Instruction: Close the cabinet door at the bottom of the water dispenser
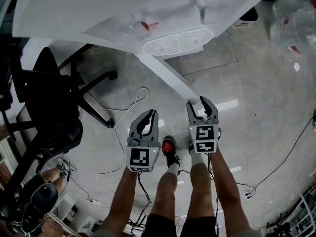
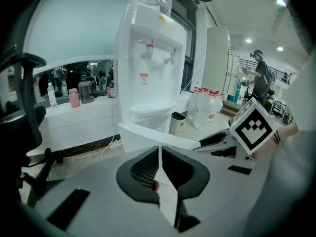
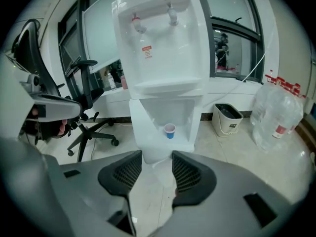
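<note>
The white water dispenser [image 1: 173, 14] stands ahead of me, its bottom cabinet door [image 1: 168, 75] swung out toward me. In the right gripper view the open compartment holds a small cup [image 3: 169, 131]. My right gripper [image 1: 202, 105] is at the door's free end. Its jaws [image 3: 157, 174] stand open, with the door's edge [image 3: 148, 132] just off their tips and no pad pressing on it. My left gripper [image 1: 148, 118] hangs to the left of the door, apart from it. Its jaws [image 2: 159, 167] are closed together on nothing, and the door panel [image 2: 143, 137] lies beyond them.
A black office chair [image 1: 54, 117] stands at the left, with cables [image 1: 131, 105] on the floor near it. A large water bottle [image 3: 279, 115] and a small bin [image 3: 227, 118] stand right of the dispenser. My legs and a red shoe [image 1: 169, 147] are below the grippers.
</note>
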The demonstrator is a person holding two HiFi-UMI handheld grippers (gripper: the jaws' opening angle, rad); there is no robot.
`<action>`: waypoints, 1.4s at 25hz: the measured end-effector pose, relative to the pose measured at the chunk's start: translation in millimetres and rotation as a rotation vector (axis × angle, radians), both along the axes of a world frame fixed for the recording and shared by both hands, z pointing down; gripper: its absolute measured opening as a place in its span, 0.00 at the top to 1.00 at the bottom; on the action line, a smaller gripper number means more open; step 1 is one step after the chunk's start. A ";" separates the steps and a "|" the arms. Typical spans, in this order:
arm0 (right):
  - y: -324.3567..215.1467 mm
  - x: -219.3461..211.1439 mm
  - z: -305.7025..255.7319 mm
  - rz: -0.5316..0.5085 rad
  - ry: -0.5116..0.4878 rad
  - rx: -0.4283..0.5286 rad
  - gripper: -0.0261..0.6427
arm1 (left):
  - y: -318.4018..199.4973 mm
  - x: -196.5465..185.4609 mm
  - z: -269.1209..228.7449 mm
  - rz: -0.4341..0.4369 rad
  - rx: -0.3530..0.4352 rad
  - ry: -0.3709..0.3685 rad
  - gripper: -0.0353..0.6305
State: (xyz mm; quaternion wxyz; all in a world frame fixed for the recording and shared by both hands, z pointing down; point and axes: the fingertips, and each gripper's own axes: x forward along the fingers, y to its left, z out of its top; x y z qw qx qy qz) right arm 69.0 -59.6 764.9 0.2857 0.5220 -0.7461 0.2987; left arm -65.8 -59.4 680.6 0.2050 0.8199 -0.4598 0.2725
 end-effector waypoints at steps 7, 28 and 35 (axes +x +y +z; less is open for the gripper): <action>-13.6 24.5 2.5 0.061 -0.020 -0.005 0.67 | -12.0 16.3 -2.3 0.015 0.026 -0.003 0.89; -72.6 69.0 2.8 0.091 0.008 0.068 0.75 | -56.7 47.4 -2.1 0.025 0.077 -0.007 0.89; -98.3 83.1 2.5 0.103 0.021 0.109 0.77 | -66.4 56.3 5.3 0.030 0.093 0.000 0.89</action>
